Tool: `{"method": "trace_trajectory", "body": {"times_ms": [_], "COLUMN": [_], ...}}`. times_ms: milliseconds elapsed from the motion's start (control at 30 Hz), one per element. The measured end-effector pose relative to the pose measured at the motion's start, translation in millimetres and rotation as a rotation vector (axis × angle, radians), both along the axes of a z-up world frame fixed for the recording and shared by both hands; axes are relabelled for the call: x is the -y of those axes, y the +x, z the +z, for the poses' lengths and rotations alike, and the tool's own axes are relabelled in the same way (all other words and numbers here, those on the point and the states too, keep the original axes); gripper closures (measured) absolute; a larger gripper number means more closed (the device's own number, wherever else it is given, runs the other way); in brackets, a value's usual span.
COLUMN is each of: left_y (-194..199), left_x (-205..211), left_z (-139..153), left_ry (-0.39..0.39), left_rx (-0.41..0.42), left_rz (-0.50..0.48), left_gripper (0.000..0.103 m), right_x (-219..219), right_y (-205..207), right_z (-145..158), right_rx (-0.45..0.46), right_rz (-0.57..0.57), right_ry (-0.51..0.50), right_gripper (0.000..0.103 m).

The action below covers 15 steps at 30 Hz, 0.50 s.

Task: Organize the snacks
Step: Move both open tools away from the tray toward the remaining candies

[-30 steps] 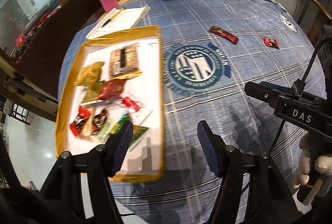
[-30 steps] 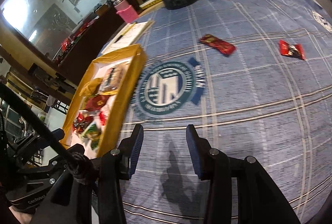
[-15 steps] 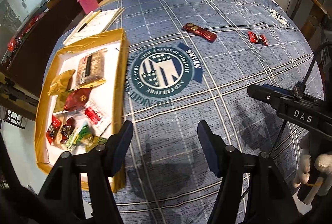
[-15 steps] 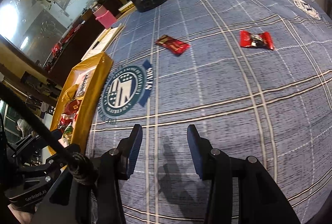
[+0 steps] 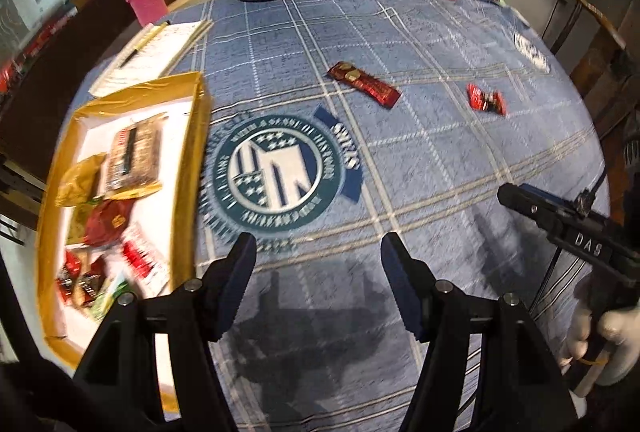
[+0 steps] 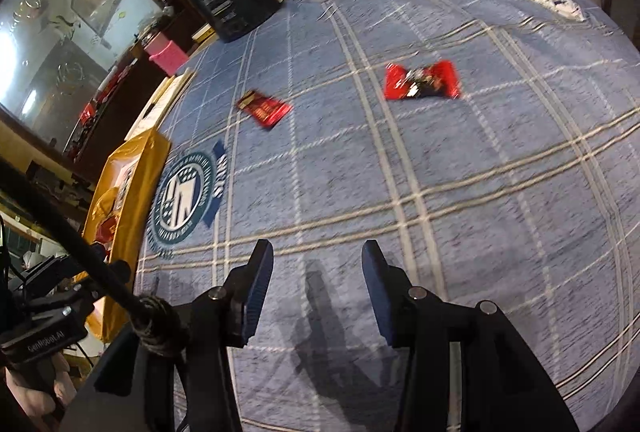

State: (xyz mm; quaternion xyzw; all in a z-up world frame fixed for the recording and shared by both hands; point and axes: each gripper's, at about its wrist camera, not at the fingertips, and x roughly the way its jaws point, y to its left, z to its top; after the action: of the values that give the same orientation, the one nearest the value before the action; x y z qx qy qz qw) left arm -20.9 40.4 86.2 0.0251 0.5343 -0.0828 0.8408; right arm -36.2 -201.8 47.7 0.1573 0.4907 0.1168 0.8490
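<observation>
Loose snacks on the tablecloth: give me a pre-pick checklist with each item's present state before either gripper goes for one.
1. Left gripper empty, jaws apart: ok.
2. Right gripper empty, jaws apart: ok.
3. Long red snack bar lies flat on the blue tablecloth, nothing on it: ok.
4. Small red candy packet lies apart from the bar, free to grasp: ok.
5. Yellow tray has bare white floor left for more snacks: ok.
6. Either gripper already lined up over a snack: not ok; both are over bare cloth.
</observation>
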Motion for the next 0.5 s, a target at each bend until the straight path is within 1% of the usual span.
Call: {"method": "trace_trajectory", "body": {"times_ms": [33,167,333,500], "left_y": [5.6,24.0,46.3,67.6], "left_x": [0.3,7.8,23.7,32.4], "left_z": [0.2,2.1,1.8,-1.6], "left_ry": [-0.021,-0.066,-0.087,-0.107], "left_rx": [-0.003,-0.002,0.0,-0.006], "left_rz": [0.004,0.011,-0.005,-0.004], "left_gripper": [0.036,0.036,0.035,0.035], "right_x": [3.7,15.3,29.2,42.1], "right_y": [2.9,15.7,37.8,59.7], "right_z": [3.0,13.2,20.5,19.3], "right_rx": [0.011,0.047,0.087,0.086], "right_rz": [-0.003,0.004,0.022,0.033], "right_ry": [-0.012,-0.06,-0.113,-0.129], "right_gripper": [0.055,0.053,0.051,0.051]}}
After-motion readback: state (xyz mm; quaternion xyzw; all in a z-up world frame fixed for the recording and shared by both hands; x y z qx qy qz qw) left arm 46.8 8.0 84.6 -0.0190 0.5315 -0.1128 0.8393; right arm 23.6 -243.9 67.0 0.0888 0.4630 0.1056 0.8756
